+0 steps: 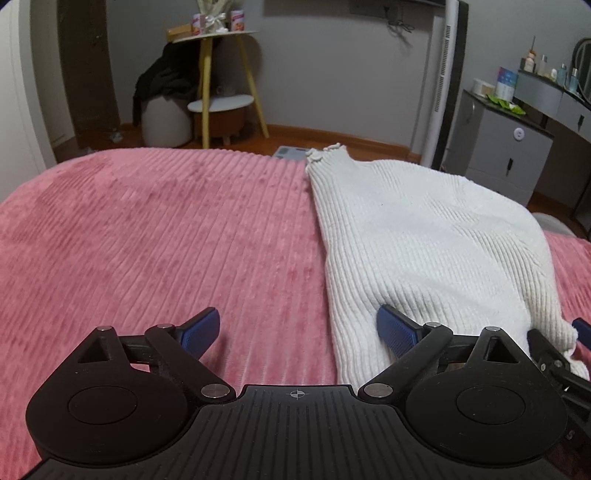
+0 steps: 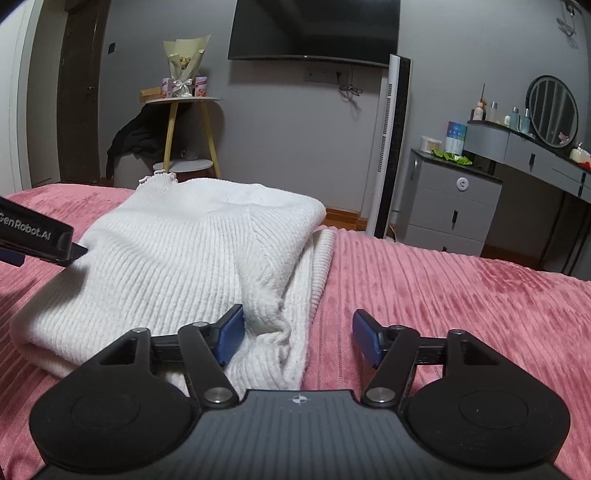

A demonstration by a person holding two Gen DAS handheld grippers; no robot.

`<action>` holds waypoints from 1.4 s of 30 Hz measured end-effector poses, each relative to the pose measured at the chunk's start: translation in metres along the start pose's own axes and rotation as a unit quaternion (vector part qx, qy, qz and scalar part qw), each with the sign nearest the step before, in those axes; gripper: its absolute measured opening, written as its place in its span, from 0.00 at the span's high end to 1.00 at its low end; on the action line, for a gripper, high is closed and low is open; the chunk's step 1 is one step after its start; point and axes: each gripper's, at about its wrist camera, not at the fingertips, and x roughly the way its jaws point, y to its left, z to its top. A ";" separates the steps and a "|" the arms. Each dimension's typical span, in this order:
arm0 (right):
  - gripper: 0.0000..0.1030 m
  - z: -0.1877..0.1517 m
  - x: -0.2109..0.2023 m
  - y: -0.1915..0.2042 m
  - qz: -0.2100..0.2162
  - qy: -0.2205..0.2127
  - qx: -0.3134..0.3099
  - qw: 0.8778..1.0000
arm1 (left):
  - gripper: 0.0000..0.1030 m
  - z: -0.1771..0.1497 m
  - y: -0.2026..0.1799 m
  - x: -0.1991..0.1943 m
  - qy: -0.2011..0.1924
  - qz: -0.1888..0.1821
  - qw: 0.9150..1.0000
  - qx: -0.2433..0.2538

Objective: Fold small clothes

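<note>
My left gripper [image 1: 297, 328] gapes, 1 pad on the white sweater [image 1: 417, 236] lying at 1 o'clock on the pink bedspread [image 1: 155, 229]; my right gripper [image 2: 298, 341] straddles its hem unclenched. Snagged knit could undo folds.

One white knit sweater [image 2: 192, 258] on one pink ribbed bedspread [image 1: 147, 236] — two grippers, left [image 1: 297, 332] and right [image 2: 297, 338]. One television [image 2: 314, 29], one round mirror [image 2: 552, 110], one tower fan [image 2: 391, 147], one bouquet [image 2: 184, 62].
</note>
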 end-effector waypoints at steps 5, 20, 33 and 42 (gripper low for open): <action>0.29 0.003 -0.001 -0.004 0.005 0.005 0.011 1.000 | 0.06 0.003 0.000 -0.004 0.004 0.010 1.000 0.018; 0.26 0.001 0.002 -0.068 0.109 0.015 0.248 0.963 | 0.10 0.020 0.023 -0.007 0.005 -0.088 0.995 -0.035; 0.31 -0.007 0.031 -0.090 0.224 0.058 0.378 0.896 | 0.18 0.025 0.027 0.055 0.076 -0.215 0.970 -0.078; 0.58 0.008 0.065 -0.067 0.232 0.100 0.359 0.899 | 0.59 0.033 0.029 0.055 0.067 -0.241 0.964 -0.089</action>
